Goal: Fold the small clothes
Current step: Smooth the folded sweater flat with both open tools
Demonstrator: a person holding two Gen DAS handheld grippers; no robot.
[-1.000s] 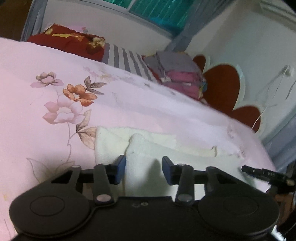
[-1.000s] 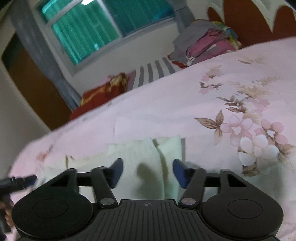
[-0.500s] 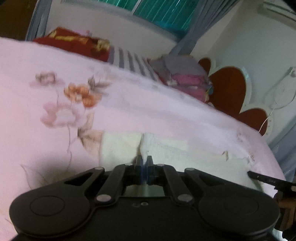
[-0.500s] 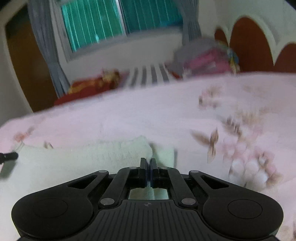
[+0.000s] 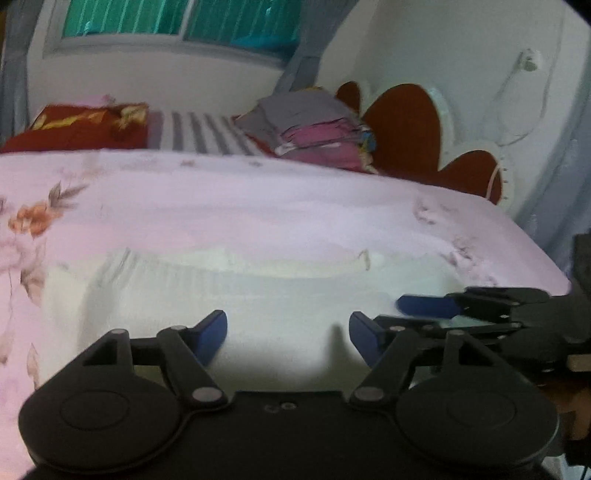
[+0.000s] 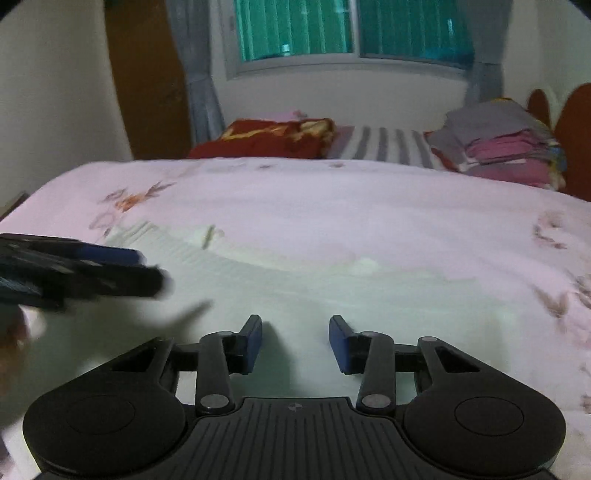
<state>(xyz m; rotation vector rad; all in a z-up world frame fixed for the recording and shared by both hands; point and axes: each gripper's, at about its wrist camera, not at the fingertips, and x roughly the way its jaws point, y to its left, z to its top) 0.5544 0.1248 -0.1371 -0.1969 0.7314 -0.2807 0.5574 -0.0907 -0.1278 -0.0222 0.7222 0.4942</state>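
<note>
A pink floral bedspread (image 5: pixel 258 206) covers the bed, and a cream garment (image 6: pixel 332 288) lies flat along its near edge, blurred in both views. The left gripper (image 5: pixel 288 332) and right gripper (image 6: pixel 295 341) hover just over the cloth, jaws spread, gripping nothing. The soft fabric could spring back or bunch if a finger drags it while leaving.

A teal-shaded window (image 6: pixel 354 33) and grey curtains (image 6: pixel 199 85) stand behind the pink floral bed (image 6: pixel 332 206).

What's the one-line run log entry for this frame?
left gripper: open | right gripper: open | cream garment: flat on bedspread, unheld
</note>
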